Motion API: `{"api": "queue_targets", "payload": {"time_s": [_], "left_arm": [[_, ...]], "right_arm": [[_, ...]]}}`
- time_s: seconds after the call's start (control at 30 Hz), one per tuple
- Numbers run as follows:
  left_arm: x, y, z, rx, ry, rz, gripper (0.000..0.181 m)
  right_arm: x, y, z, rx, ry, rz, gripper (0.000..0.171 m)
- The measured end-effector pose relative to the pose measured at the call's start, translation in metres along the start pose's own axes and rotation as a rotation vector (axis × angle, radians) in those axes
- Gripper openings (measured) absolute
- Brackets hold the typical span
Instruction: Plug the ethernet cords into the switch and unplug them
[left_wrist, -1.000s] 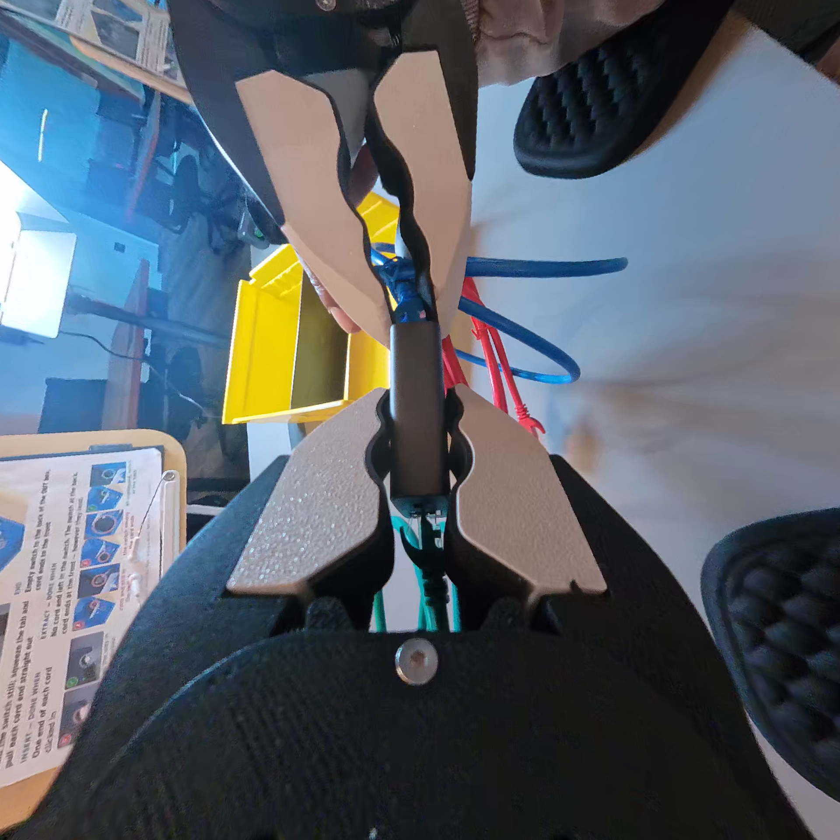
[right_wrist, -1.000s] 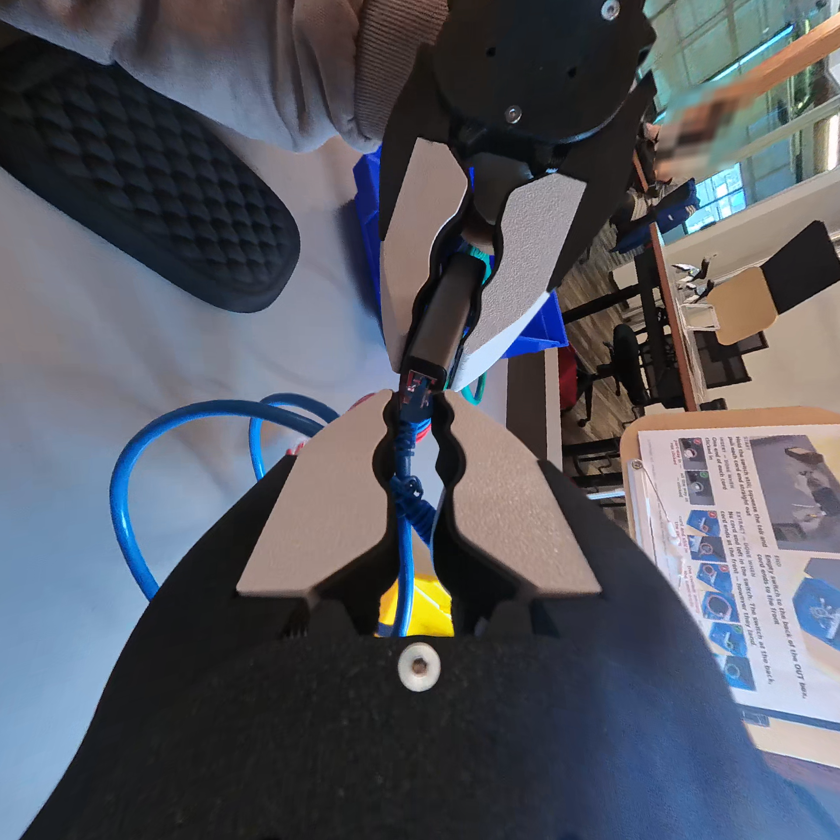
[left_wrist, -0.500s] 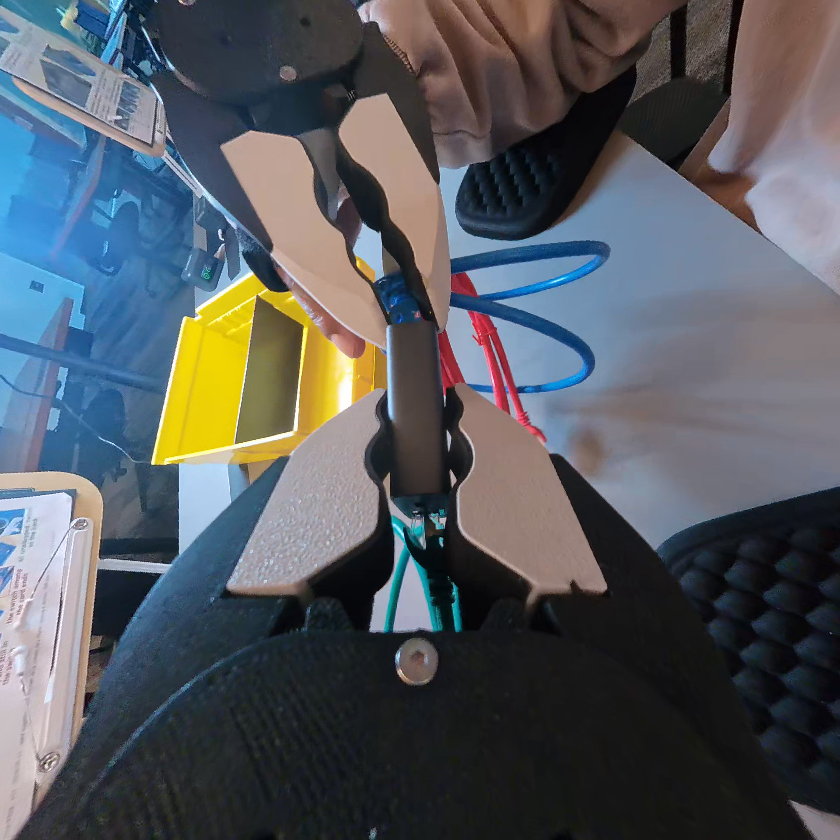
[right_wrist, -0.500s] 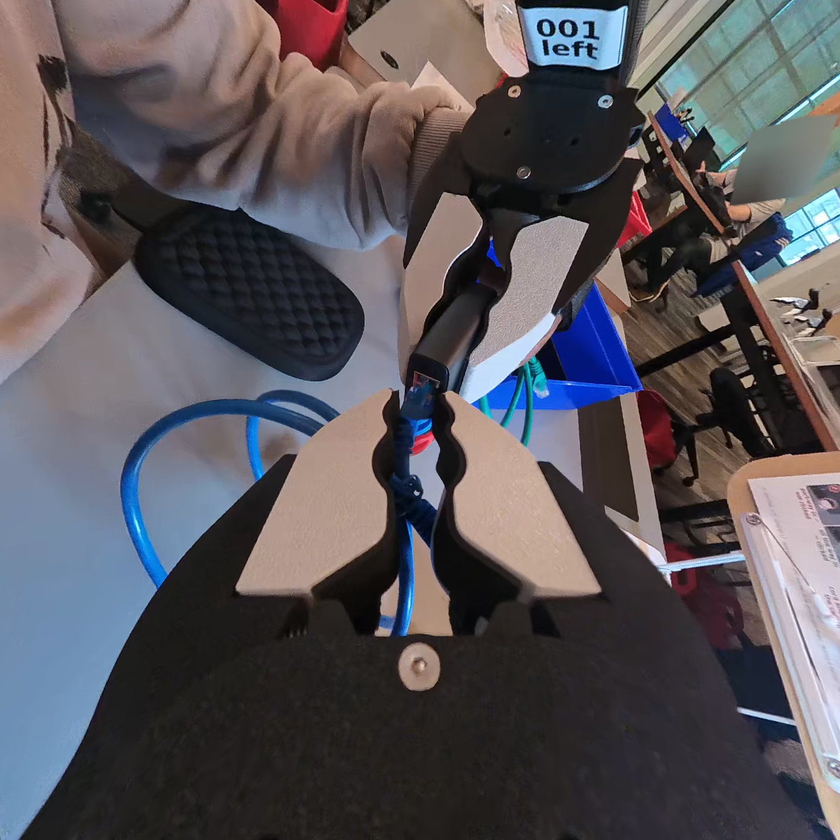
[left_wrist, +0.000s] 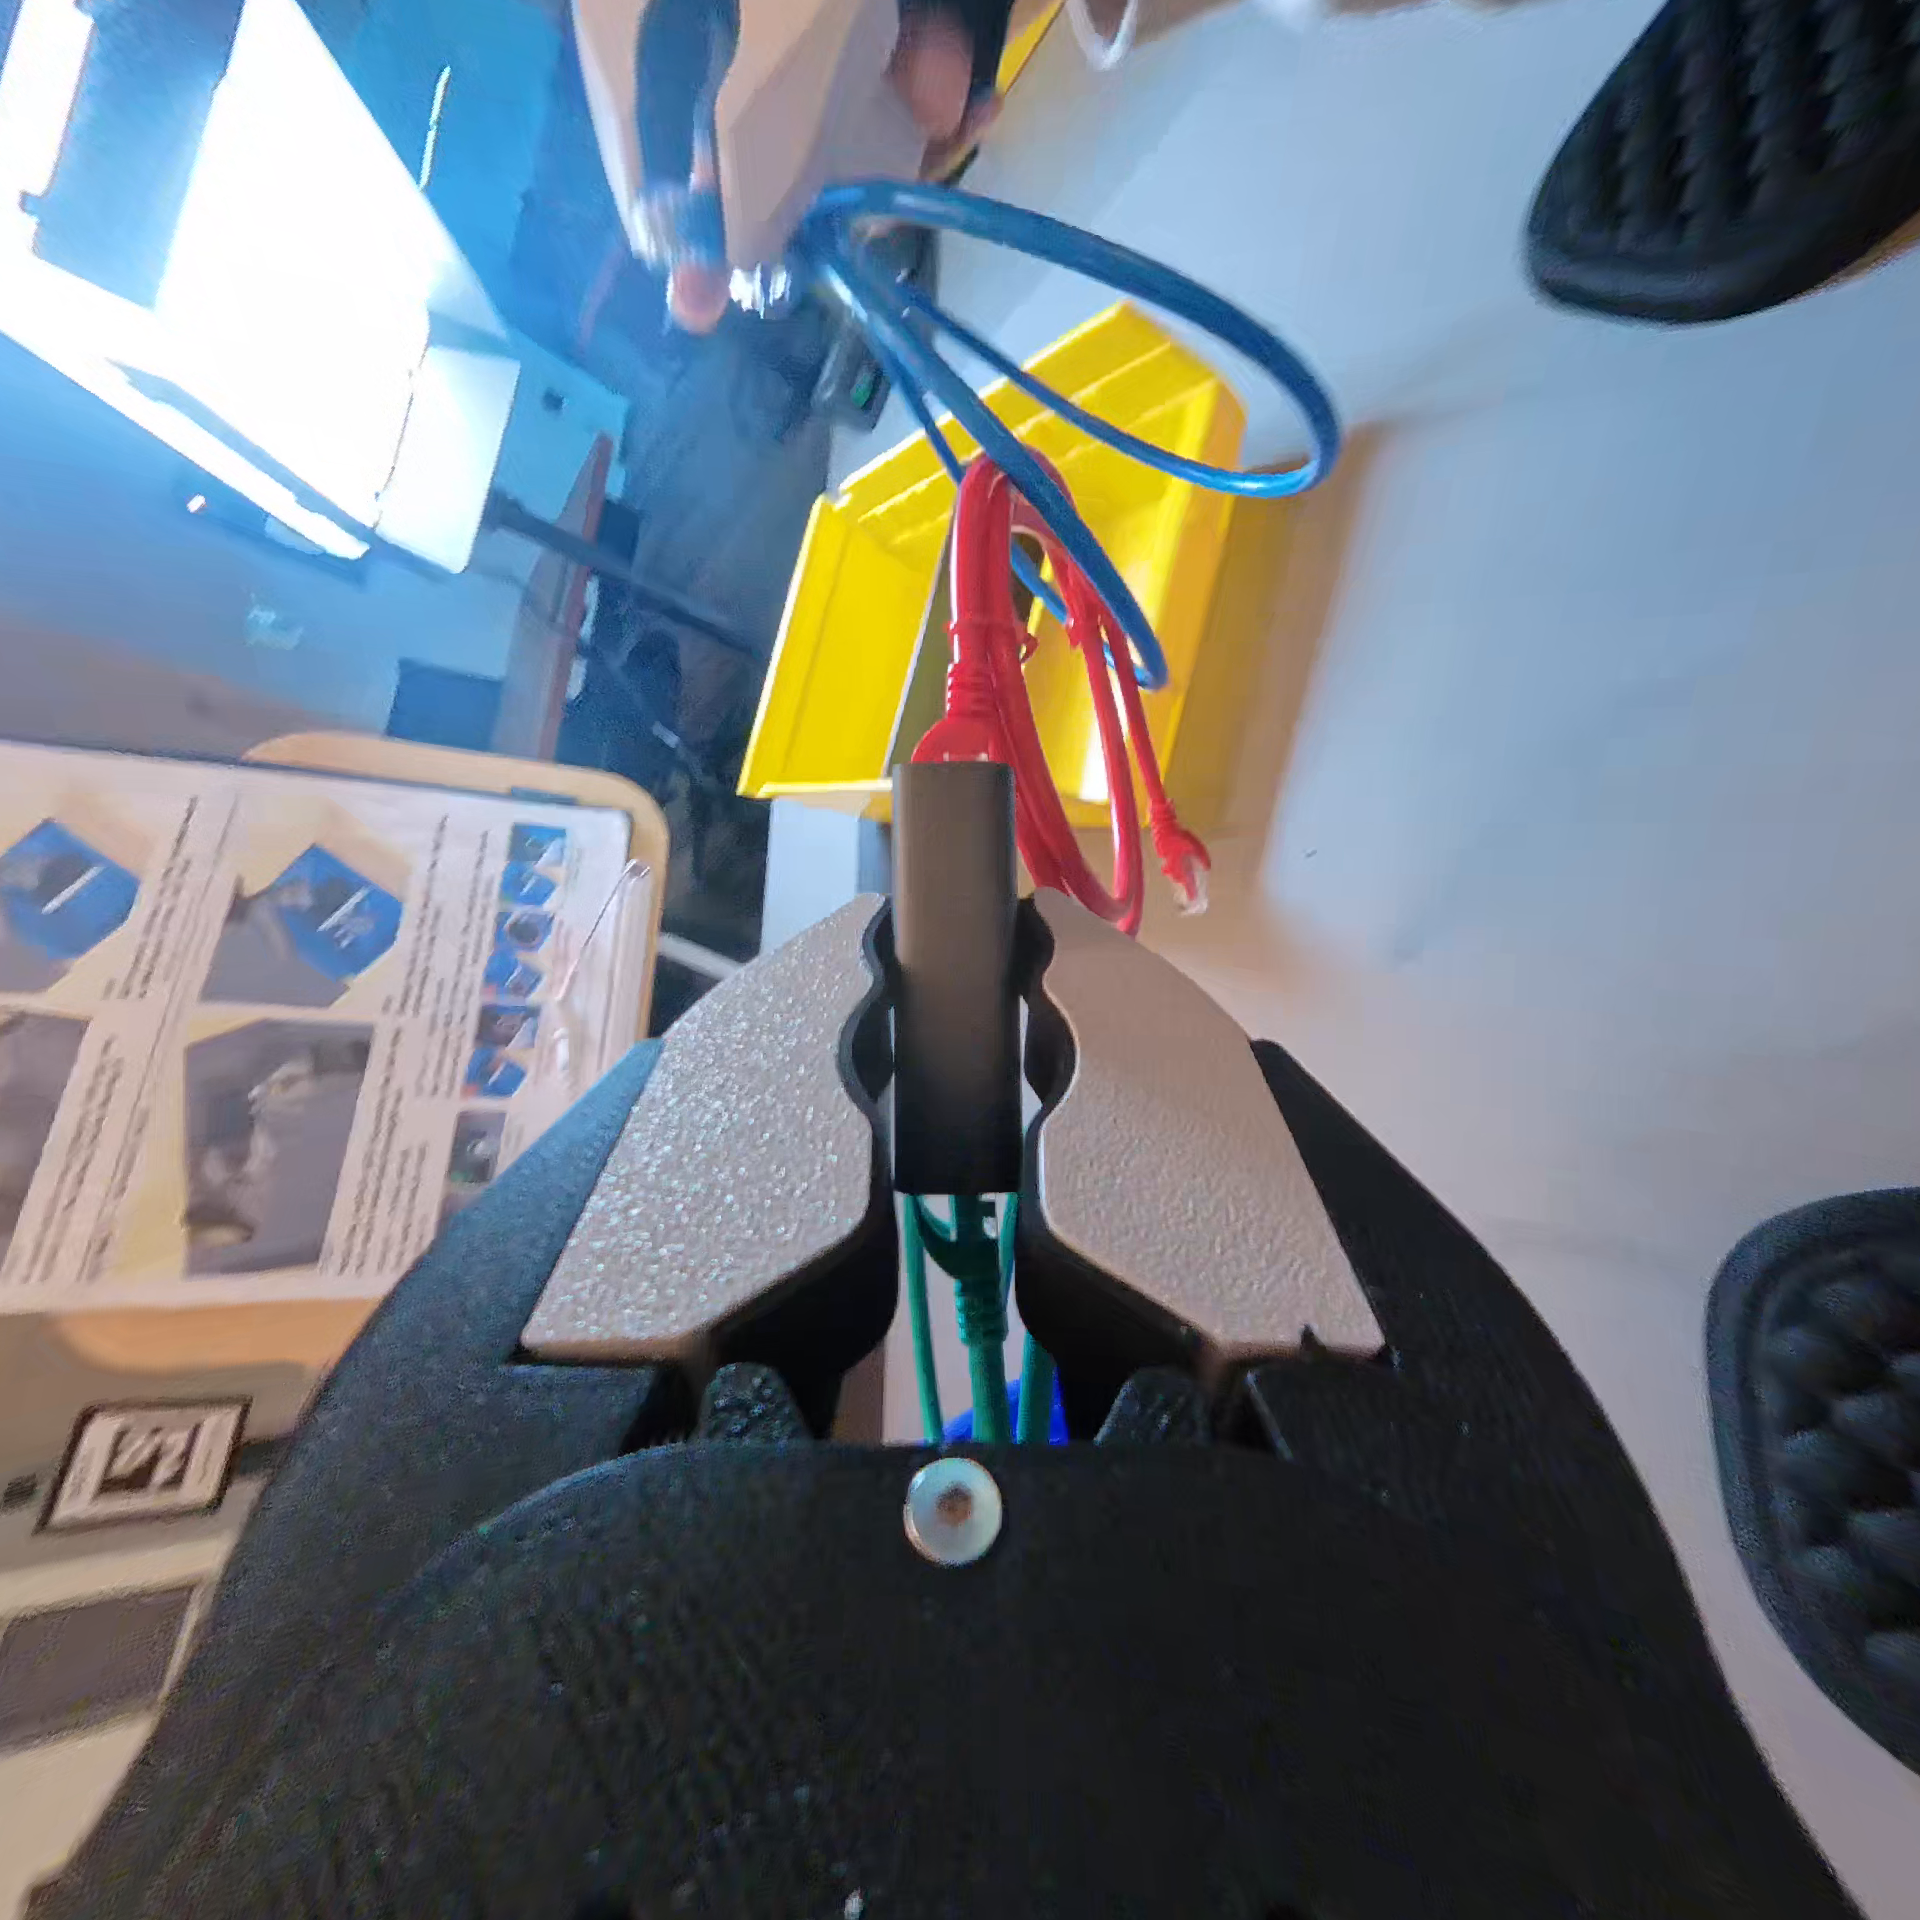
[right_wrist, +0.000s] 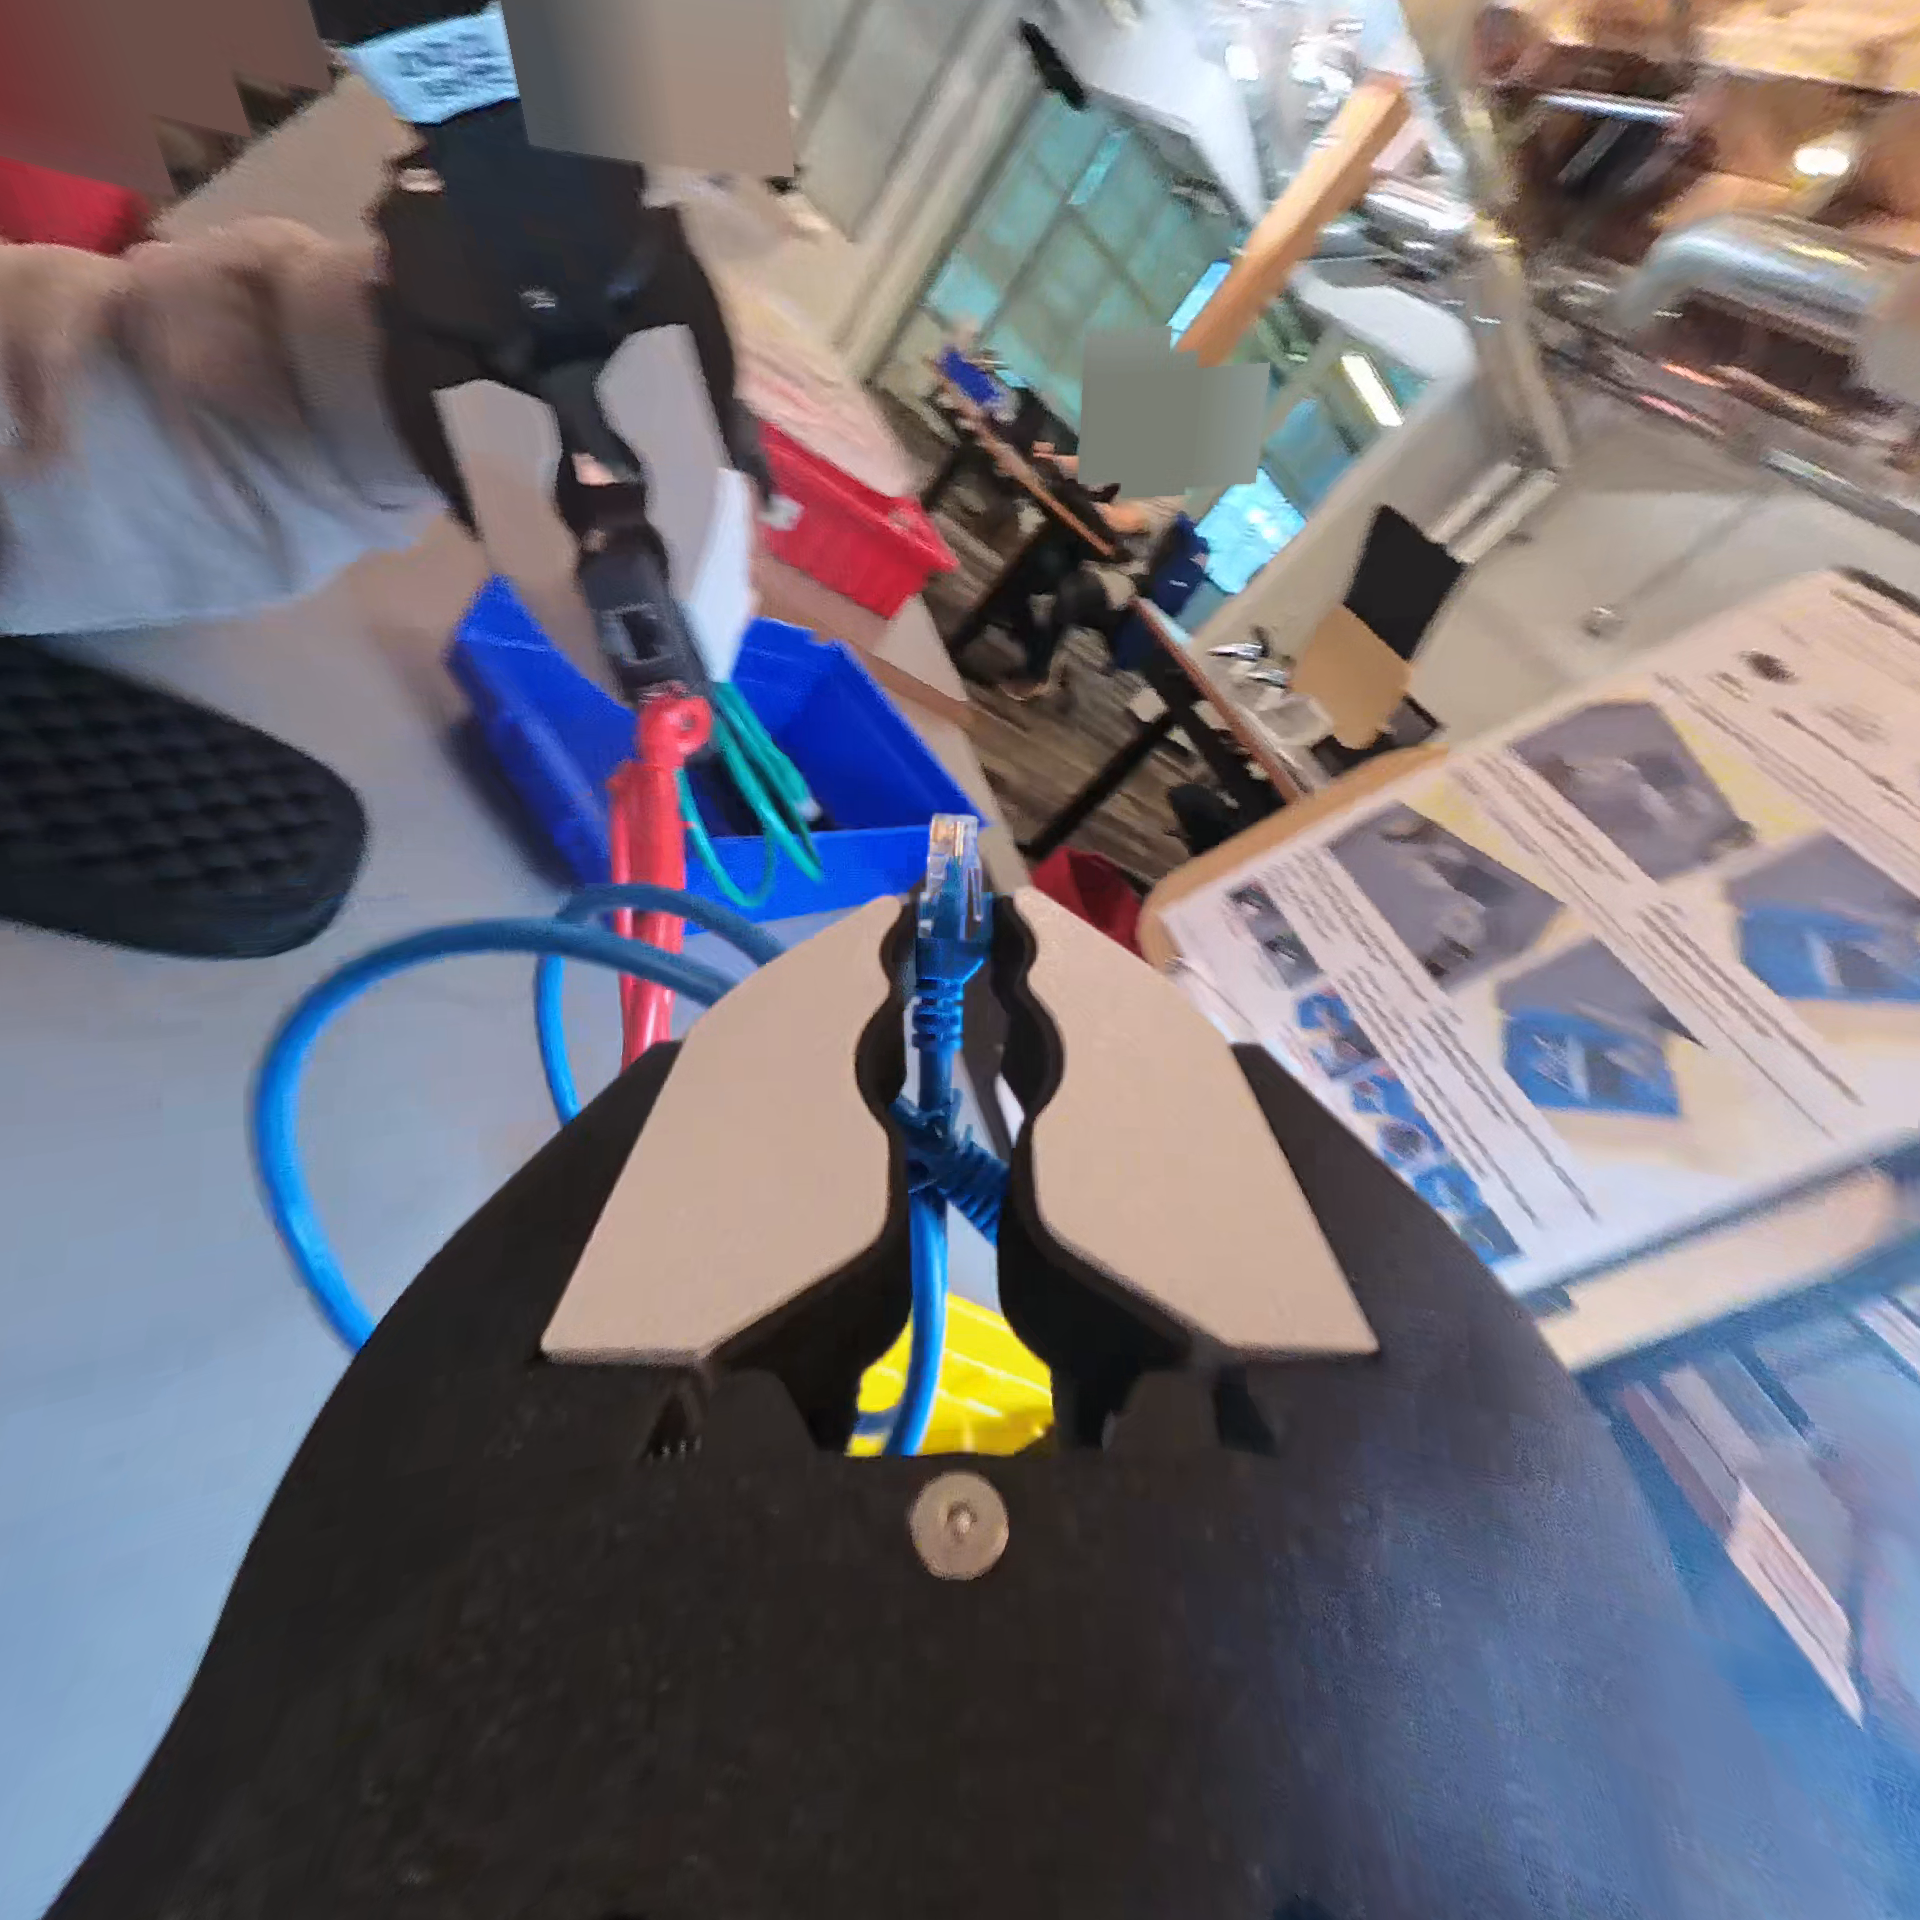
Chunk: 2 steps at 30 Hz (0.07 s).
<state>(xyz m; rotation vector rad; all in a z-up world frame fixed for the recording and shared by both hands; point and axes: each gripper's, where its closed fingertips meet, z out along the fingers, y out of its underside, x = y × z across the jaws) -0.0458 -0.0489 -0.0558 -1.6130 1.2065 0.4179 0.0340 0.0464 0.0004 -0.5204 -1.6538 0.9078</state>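
So since half a second back the two sets of tongs have pulled apart: the blue plug was right at the switch's port then, and now it's out and well clear, with both views tilted and blurry from the swing.

The right tongs (right_wrist: 951, 914) are pinched nearly closed on the blue cord (right_wrist: 940, 997) just behind its plug, clear tip poking out toward 12 o'clock. The left tongs (left_wrist: 956, 935) are clamped on the black switch (left_wrist: 954, 977), which stands up between the pads. A green cord (left_wrist: 971, 1299) hangs out of its near end, and a red cord (left_wrist: 992, 665) sits at its far end, apparently plugged in there.

Further out, in the right view the switch is up at 11 o'clock over the blue bin (right_wrist: 831, 748). The yellow bin (left_wrist: 1143, 499) sits at 12 in the left view, on the pale counter (left_wrist: 1558, 727). The instruction sheet (left_wrist: 260, 997) is at 9.

What could go wrong, I reckon:
- The blue loop is tangled through the red one, so pulling farther could drag the red plug or twist the switch in its grip.
- The hold on the blue cord is on the boot, not the body, so the plug could pivot.
- The slack could snag the yellow bin's edge.
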Motion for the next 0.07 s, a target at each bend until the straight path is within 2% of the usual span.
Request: {"api": "queue_targets", "payload": {"time_s": [0.07], "left_arm": [[-0.014, 0.009, -0.005, -0.058, -0.079, 0.002, 0.021]], "right_arm": [[0.025, 0.011, -0.011, -0.042, 0.101, 0.031, 0.014]]}}
